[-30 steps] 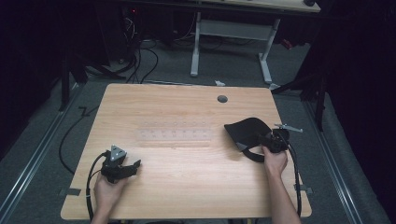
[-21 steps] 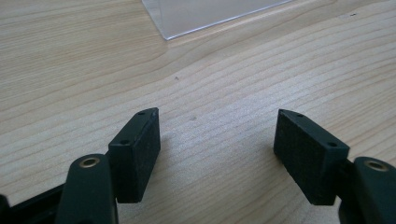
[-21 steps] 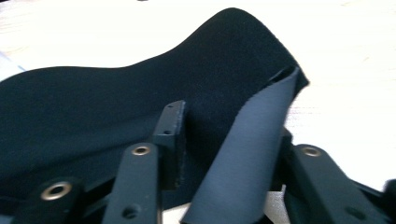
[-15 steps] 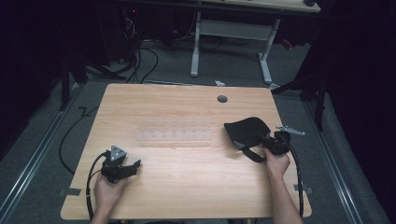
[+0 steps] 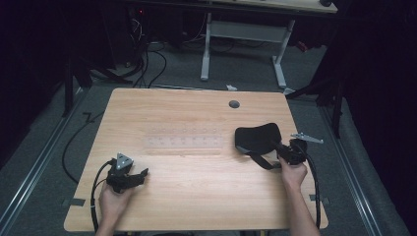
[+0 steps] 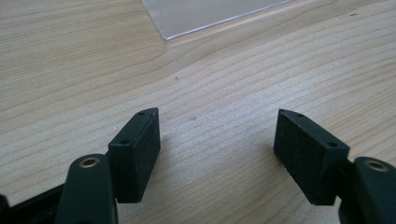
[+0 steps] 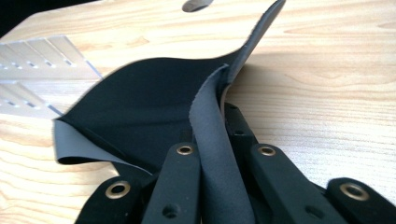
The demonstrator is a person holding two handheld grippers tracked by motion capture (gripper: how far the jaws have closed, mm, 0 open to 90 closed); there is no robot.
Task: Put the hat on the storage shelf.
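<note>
Two hand-held grippers: one at each end of the table's near half; work in hand is a black cloth.
Cloth: black cloth (image 5: 257,138), thin sheet, grey on the underside, lying near the right edge of the table (image 5: 196,201), about midway between near and far edges.
Right hand-held gripper (image 5: 282,153): jaws have just been closing and now stand pinched tight on a fold of the cloth (image 7: 154,102); the fold stands up between the pads, the rest spreads out ahead of the jaws toward the table's middle.
Left hand-held gripper (image 5: 140,174): near the left near corner, jaws wide apart, nothing between them, bare wood under the pads (image 6: 137,149); well apart from the cloth.
Clear plastic rack (image 5: 184,142): flat at the table's middle, just beside the cloth's left side, not touching as far as I can tell.
Handling (judgement): light, limp, bends and curls freely; will drape and drag, not hold shape. Not fragile, not slippery looking.
Hold point (judgement): an edge or corner, pinched as a fold; a second grip on the opposite edge would keep it flat.
</note>
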